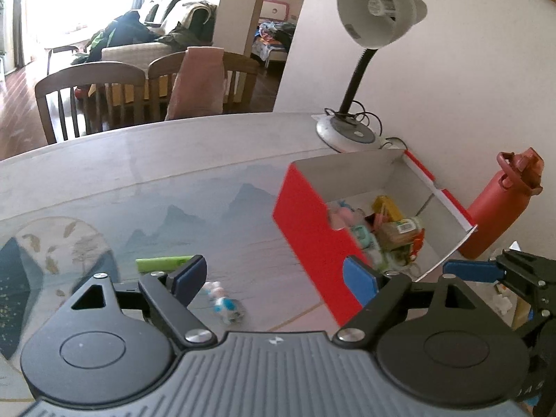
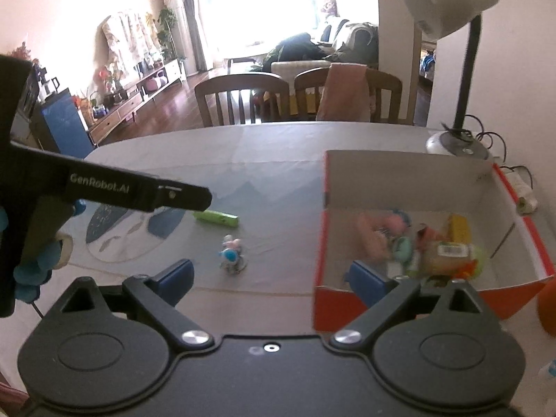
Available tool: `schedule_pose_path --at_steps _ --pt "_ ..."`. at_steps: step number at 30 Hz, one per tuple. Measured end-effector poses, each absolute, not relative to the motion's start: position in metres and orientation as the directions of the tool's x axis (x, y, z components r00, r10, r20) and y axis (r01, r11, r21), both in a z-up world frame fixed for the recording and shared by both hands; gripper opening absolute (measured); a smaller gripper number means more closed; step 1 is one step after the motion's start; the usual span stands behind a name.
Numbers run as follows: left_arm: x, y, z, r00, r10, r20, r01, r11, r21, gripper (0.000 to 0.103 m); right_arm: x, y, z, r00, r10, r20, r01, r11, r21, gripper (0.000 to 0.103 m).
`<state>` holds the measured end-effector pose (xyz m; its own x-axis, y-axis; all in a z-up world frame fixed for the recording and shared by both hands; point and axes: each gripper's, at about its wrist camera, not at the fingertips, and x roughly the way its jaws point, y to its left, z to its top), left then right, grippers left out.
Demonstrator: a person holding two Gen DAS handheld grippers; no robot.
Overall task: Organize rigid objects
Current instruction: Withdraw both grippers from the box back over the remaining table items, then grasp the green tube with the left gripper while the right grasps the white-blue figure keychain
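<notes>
A: L gripper (image 1: 278,278)?
B: Jaws wide apart, nothing btwn, above the table (image 1: 208,160).
A: R gripper (image 2: 274,278)?
B: Same, spread wide, empty.
A: Loose stuff?
B: Small figurine (image 1: 224,304) on the cloth just ahead of both; green bar (image 1: 163,263) near it. Red box (image 1: 309,236) to the right, w/ toys and a jar (image 1: 399,231) inside.

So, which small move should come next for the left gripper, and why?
Probably lower the open left gripper onto the small blue and white figure lying on the table just ahead of its fingers. That figure and the green bar remain outside the red box, which already holds several items.
</notes>
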<state>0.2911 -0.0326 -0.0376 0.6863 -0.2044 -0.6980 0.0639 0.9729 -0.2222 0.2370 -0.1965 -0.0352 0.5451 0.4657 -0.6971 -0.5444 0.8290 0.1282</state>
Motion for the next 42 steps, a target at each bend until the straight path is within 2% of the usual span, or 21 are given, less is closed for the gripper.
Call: schedule_pose_path --at_steps 2,4,6,12,16,21,26,28,39,42 --pt "0.289 -0.024 -0.041 0.689 -0.200 -0.697 0.065 0.974 -0.216 0.088 0.236 -0.185 -0.039 0.533 0.467 -0.706 -0.547 0.826 0.134 0.096" --pt "0.288 -0.015 -0.044 0.691 -0.204 -0.694 0.072 0.974 -0.214 0.099 0.235 -0.172 -0.042 0.530 0.462 -0.711 -0.551 0.825 0.126 0.095" --pt "0.288 -0.007 -0.047 0.696 -0.206 -0.688 0.077 0.974 -0.214 0.102 0.232 -0.160 -0.046 0.530 0.457 -0.715 -0.560 0.821 0.110 0.095" --pt "0.293 0.014 -0.061 0.699 -0.180 -0.693 0.063 0.980 -0.191 0.103 0.235 -0.131 -0.059 0.541 0.427 -0.725 -0.562 0.824 0.067 0.091" --pt "0.307 0.031 -0.080 0.670 -0.182 -0.720 0.029 0.975 -0.220 0.103 0.242 -0.115 -0.073 0.538 0.402 -0.741 -0.551 0.833 0.052 0.086" --pt "0.328 0.050 -0.109 0.627 -0.216 -0.749 -0.020 0.956 -0.293 0.103 0.256 -0.102 -0.093 0.532 0.366 -0.764 -0.529 0.848 0.039 0.085" --pt "0.348 0.052 -0.129 0.617 -0.179 -0.767 -0.044 0.965 -0.260 0.103 0.271 -0.091 -0.113 0.517 0.336 -0.787 -0.516 0.856 0.027 0.082" --pt "0.356 0.051 -0.137 0.613 -0.169 -0.772 -0.047 0.967 -0.249 0.103 0.274 -0.085 -0.121 0.503 0.332 -0.798 -0.528 0.849 0.020 0.076" --pt "0.381 0.046 -0.172 0.580 -0.123 -0.806 -0.095 0.972 -0.216 0.103 0.292 -0.068 -0.152 0.468 0.310 -0.827 -0.544 0.839 0.007 0.070" --pt "0.385 0.044 -0.177 0.582 -0.112 -0.805 -0.104 0.972 -0.211 0.103 0.295 -0.065 -0.159 0.459 0.304 -0.835 -0.553 0.833 0.000 0.063"
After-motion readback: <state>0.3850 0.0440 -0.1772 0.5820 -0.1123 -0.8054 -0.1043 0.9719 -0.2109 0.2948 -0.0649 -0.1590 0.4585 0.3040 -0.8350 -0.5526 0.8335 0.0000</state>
